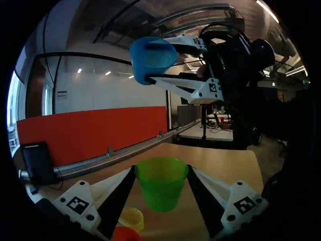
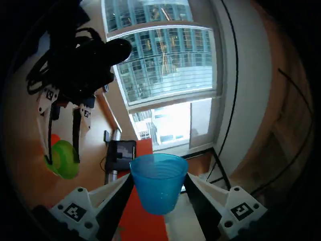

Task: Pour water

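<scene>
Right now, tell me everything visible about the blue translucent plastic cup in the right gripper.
The blue translucent plastic cup is a tapered tumbler, wider at the rim, with faint horizontal ridges below it. The white fingers of the right gripper press on its two sides, holding it in the air. In the left gripper view the cup hangs higher than the green plastic cup, tipped well off upright. No water shows inside or falling; contents can't be confirmed.
</scene>
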Demonstrator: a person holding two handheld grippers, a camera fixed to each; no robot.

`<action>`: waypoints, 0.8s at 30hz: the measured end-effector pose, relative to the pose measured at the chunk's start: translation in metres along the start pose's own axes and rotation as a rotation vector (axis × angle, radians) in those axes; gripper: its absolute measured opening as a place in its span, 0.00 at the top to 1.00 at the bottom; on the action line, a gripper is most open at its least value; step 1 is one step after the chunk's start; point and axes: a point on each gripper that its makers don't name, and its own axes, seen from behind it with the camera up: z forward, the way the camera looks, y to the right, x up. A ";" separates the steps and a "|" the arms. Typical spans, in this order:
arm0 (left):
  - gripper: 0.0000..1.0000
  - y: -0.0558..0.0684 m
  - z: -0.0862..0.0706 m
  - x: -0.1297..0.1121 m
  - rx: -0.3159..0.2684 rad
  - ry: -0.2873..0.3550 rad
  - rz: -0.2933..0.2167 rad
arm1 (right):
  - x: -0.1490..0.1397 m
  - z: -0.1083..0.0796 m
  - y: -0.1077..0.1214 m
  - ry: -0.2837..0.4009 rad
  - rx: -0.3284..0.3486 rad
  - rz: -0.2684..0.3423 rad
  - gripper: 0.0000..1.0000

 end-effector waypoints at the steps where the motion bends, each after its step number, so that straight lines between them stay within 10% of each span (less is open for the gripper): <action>1: 0.10 0.000 0.000 0.001 0.000 0.001 -0.001 | 0.000 -0.001 -0.001 0.001 0.004 0.037 0.12; 24: 0.10 -0.003 -0.003 0.006 0.014 0.008 0.009 | 0.001 -0.019 -0.028 0.014 0.087 0.966 0.12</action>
